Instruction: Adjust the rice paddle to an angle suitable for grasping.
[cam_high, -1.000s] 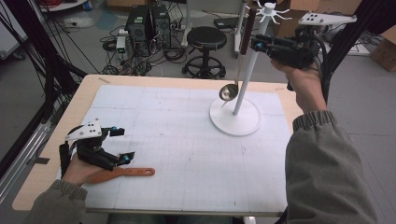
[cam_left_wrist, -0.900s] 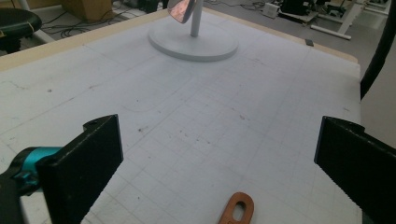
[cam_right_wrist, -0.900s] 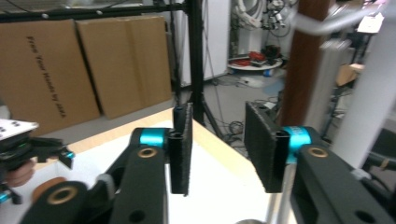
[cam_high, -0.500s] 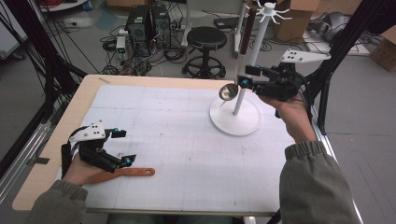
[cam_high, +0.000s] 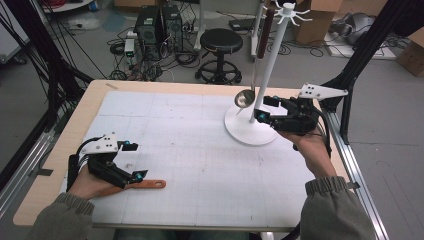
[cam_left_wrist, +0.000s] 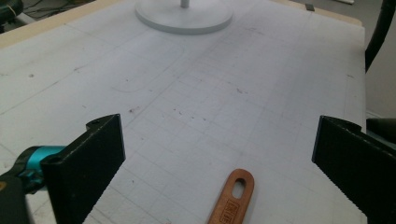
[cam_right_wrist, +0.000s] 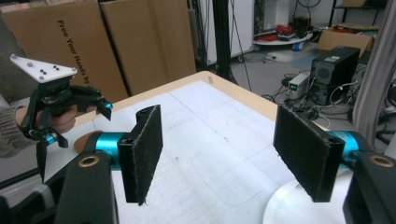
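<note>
**Ladle hung on the stand; wooden-handled utensil awaiting pickup**

The right gripper (cam_high: 264, 109), jaws apart and just opened wider with nothing between them, sits beside the pole of the white stand (cam_high: 248, 131), where a metal ladle (cam_high: 244, 98) hangs by its dark handle. The left gripper (cam_high: 134, 161) rests on the mat, jaws wide, straddling the orange-brown utensil handle (cam_left_wrist: 232, 195). That handle lies flat near the table's front-left edge, its slotted hanging hole pointing towards the stand. Judged step: between placements. Next: close the left jaws squarely on the handle, then lift
</note>
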